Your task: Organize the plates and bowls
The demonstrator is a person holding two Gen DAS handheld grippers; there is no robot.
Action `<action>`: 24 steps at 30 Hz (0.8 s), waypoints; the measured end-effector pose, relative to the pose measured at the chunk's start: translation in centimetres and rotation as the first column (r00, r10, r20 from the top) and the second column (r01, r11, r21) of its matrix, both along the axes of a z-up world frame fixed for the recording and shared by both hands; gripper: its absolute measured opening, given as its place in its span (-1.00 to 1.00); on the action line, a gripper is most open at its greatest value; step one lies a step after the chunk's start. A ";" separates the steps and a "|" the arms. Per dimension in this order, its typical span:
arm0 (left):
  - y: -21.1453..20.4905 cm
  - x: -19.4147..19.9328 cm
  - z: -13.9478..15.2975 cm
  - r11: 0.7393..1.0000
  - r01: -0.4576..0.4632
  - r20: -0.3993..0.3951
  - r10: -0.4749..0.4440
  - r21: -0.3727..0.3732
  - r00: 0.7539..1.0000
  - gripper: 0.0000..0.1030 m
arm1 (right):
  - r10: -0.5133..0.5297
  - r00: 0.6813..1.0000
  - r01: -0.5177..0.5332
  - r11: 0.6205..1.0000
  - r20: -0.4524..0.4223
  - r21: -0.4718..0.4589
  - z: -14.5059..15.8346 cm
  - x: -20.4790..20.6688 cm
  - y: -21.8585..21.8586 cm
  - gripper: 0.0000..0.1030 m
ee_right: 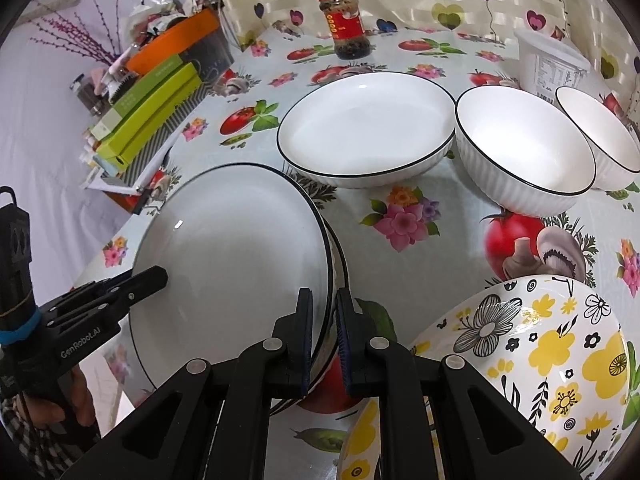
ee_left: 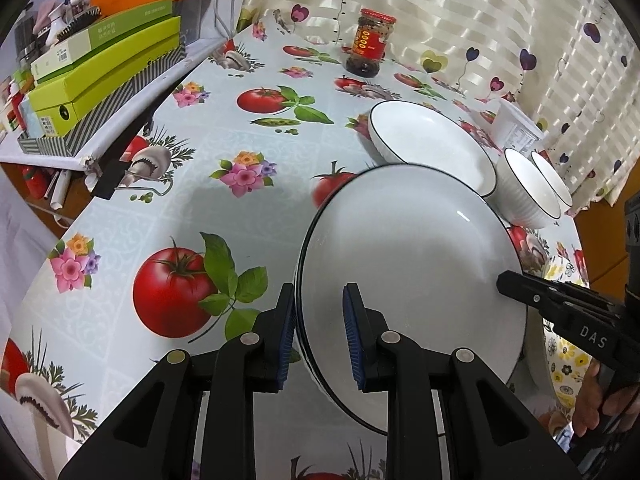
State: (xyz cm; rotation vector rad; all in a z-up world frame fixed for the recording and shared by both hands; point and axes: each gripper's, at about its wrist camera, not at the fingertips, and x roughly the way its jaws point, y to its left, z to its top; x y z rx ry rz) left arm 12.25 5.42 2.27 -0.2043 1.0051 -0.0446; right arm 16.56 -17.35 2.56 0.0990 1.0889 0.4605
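My left gripper [ee_left: 319,336] straddles one rim of a glossy white black-edged plate [ee_left: 412,272] without quite pinching it, while my right gripper [ee_right: 323,340] clamps the opposite rim, the plate tilted above the table. At two o'clock in the right view sit a smooth shallow bowl [ee_right: 366,128] and two ribbed bowls [ee_right: 524,152], a yellow-flowered dish [ee_right: 552,360] at four. The slick oilcloth [ee_left: 248,128] printed with tomatoes and mushrooms runs to a red-lidded jar [ee_left: 370,42] at twelve, by a heart-print curtain [ee_left: 480,20].

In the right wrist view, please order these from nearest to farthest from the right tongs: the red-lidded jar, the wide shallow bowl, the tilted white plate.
1. Tilted white plate, its rim between the right tongs.
2. Wide shallow bowl, mid-table.
3. Red-lidded jar, far, by the curtain.
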 end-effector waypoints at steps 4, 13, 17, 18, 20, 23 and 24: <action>-0.1 -0.1 0.2 1.000 0.006 0.010 -0.006 0.000 1.000 -0.54 | -0.006 1.000 0.006 1.000 0.007 -0.014 -0.1 -0.1 -0.1 -0.71; -0.1 0.0 0.1 1.000 0.004 0.010 -0.004 0.002 1.000 -0.54 | 0.016 0.999 -0.014 0.999 0.044 -0.053 0.0 -0.5 0.3 -0.67; -0.1 0.0 0.1 1.000 0.005 0.009 -0.005 0.000 1.000 -0.54 | 0.022 0.998 -0.019 0.998 0.056 -0.063 -0.1 -0.6 0.4 -0.67; -0.1 0.0 0.2 1.000 0.005 0.009 -0.005 -0.003 1.000 -0.54 | 0.024 0.998 -0.020 0.998 0.061 -0.067 -0.1 -0.7 0.4 -0.66; 0.0 0.0 0.2 1.000 0.005 0.011 -0.005 -0.009 1.000 -0.51 | 0.031 0.995 -0.024 0.996 0.092 -0.082 0.4 -0.9 0.5 -0.64; 0.1 0.2 0.6 0.999 0.021 0.031 -0.020 -0.048 0.999 -0.51 | 0.050 0.989 -0.037 0.995 0.139 -0.098 1.3 -1.2 0.8 -0.31; 0.1 0.3 0.9 0.998 0.027 0.038 -0.025 -0.053 0.999 -0.51 | 0.055 0.988 -0.042 0.995 0.144 -0.092 1.6 -1.2 0.9 -0.22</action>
